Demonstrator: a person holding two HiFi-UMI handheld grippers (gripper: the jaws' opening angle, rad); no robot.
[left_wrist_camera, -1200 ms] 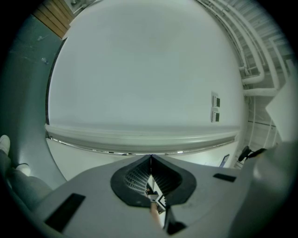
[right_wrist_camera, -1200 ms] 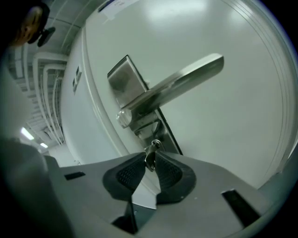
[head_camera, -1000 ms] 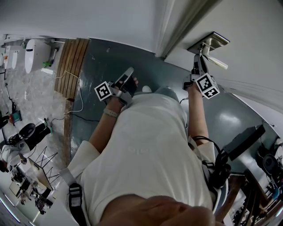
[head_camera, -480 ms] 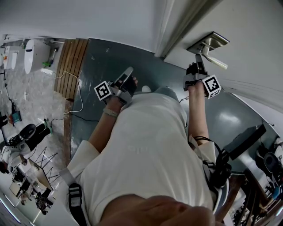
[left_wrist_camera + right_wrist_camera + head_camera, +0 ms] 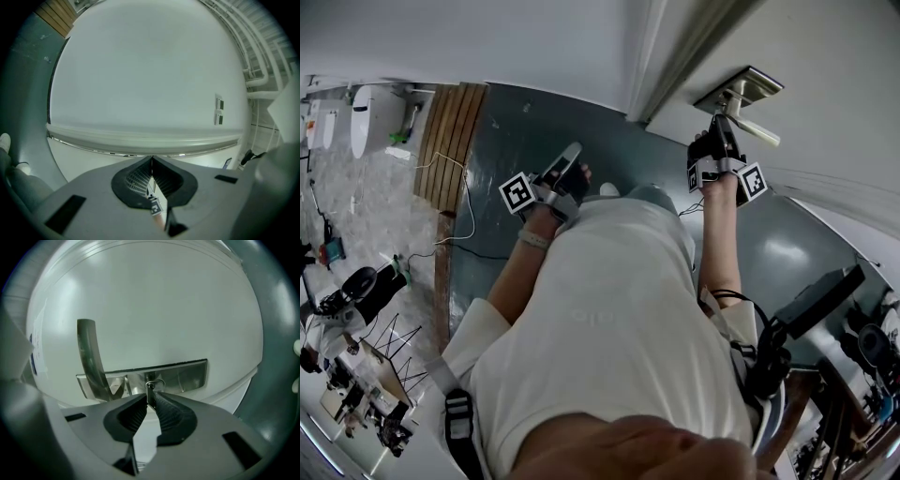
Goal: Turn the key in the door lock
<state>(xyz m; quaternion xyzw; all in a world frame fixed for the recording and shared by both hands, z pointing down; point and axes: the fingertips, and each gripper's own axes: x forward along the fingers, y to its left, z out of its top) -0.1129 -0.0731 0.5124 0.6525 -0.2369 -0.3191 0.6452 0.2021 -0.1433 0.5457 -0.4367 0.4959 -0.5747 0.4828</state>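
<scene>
Two ribbed black jaws of the right gripper (image 5: 150, 398) pinch the thin metal key (image 5: 150, 389), which sits in the brushed-steel lock plate (image 5: 185, 375) beside the curved handle (image 5: 88, 357). That gripper has rolled since a second ago. The left gripper (image 5: 151, 161) has its jaws together, empty.

A plain white wall (image 5: 487, 42) runs along the top of the head view and meets a smooth dark grey-green floor (image 5: 520, 131) that gives back soft patches of light. Beside that floor lies a strip of brown wooden slats (image 5: 450, 141), and past it are pale marbled stone tiles (image 5: 366, 206). A thin white cable (image 5: 472, 202) loops along the slats' edge. Black stands and gear (image 5: 356, 291) crowd the lower left. In the left gripper view a second white wall (image 5: 140, 70) bears two small switch plates (image 5: 219, 111), with white pipes (image 5: 255, 70) to their right.
</scene>
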